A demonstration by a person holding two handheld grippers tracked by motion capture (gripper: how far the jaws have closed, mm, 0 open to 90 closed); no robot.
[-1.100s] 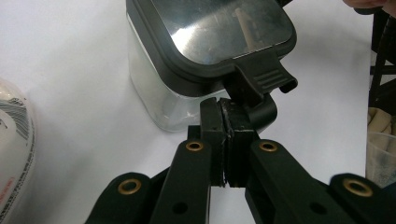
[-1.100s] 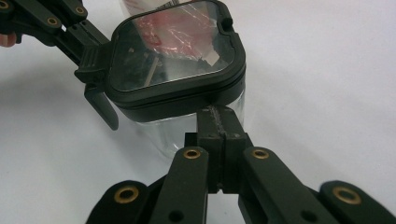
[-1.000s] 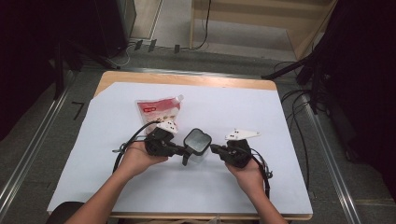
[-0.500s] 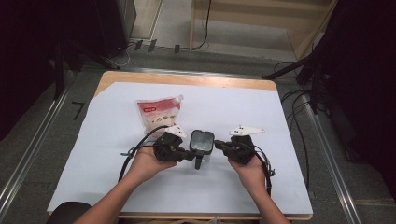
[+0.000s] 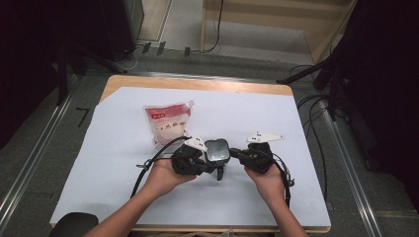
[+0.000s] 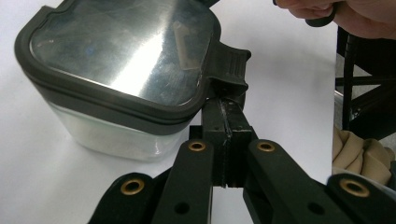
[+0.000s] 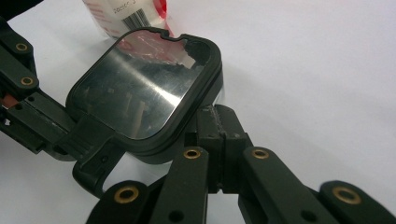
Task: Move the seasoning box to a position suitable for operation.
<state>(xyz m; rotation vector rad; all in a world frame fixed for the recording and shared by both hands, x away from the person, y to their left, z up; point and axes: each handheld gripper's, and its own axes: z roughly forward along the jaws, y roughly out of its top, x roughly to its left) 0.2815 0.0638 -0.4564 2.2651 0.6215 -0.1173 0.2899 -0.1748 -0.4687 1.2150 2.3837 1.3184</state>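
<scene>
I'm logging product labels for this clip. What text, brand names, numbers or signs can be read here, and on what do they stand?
Red label on the white pouch: printing there, too small to read in the high view.
Barcode strip on the pouch: digits beside the bars, blurred and cut off, not readable.
Lidded container: no text on its lid.
Left gripper and right gripper: no markings readable.

Left gripper (image 5: 210, 163): held in the left hand (image 5: 163, 175), forearm entering from the bottom edge, jaws pressed together and pointing toward the right gripper. Right gripper (image 5: 237, 154): held in the right hand (image 5: 267, 180), jaws likewise pressed together, pointing toward the left gripper. Both sit low over the near middle of the table, tips near each other.
</scene>
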